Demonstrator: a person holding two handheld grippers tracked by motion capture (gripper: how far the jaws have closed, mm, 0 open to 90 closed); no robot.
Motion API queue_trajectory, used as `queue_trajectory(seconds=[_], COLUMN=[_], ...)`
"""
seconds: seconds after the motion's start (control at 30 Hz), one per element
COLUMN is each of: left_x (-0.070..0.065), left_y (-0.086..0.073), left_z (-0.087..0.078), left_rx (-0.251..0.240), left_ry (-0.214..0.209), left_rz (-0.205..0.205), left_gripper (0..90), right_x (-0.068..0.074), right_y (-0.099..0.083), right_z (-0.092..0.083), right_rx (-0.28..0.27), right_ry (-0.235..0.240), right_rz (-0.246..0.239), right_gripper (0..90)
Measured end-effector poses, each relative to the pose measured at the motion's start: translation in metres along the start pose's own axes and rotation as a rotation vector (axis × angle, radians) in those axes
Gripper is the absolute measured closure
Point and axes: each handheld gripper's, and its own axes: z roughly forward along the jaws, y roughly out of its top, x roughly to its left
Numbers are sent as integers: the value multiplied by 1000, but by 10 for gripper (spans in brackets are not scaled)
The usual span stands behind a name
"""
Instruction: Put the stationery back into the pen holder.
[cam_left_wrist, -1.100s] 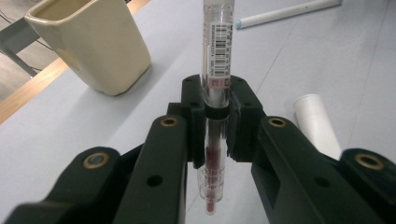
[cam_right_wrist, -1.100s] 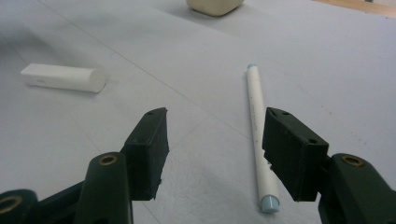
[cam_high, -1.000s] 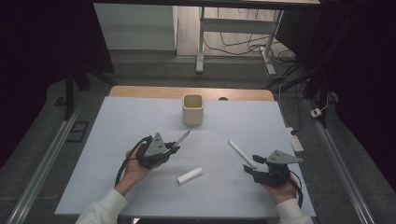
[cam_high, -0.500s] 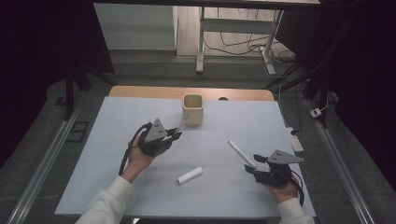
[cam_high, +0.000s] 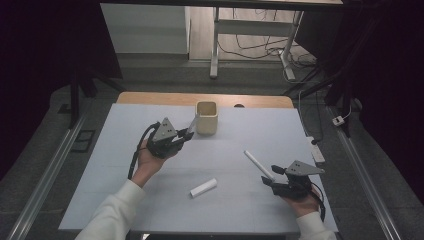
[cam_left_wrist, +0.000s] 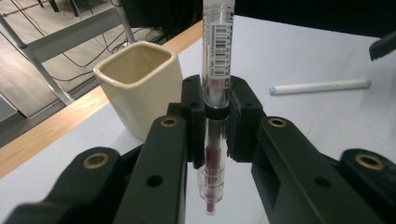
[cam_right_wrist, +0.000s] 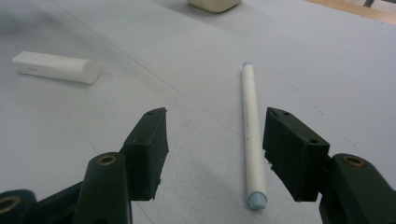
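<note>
High view, near to far: right gripper, jaws open around long white plastic stick; short white cylinder; left gripper, clamping clear labelled tube, has risen toward cream square cup; drop-in likely next.

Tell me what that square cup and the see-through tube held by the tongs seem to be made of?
The square cup looks like glazed ceramic, perhaps plastic: cream, thick-walled, with a soft sheen on its rounded rim. The tube looks like clear plastic or glass: you can see through it to a dark red part inside, and a printed barcode label wraps it. The left tongs are shut on it.
</note>
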Motion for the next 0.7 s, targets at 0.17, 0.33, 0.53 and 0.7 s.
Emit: queue_trajectory(seconds=[0.17,0.33,0.53,0.7], left_x=[4,8,13,18], left_y=[6,12,18,21], left_z=[0,4,9,14], left_rx=[-20,-24,-25,-19], left_ry=[-2,4,12,17], left_rz=[-23,-25,-31,-41], left_gripper=[783,783,783,782], right_x=[-1,-1,-1,-1], right_y=[0,0,0,-1], right_z=[0,1,1,1], right_rx=[7,8,14,16], right_ry=[2,4,-2,0], right_rz=[2,-1,-7,-8], right_gripper=[400,399,399,398])
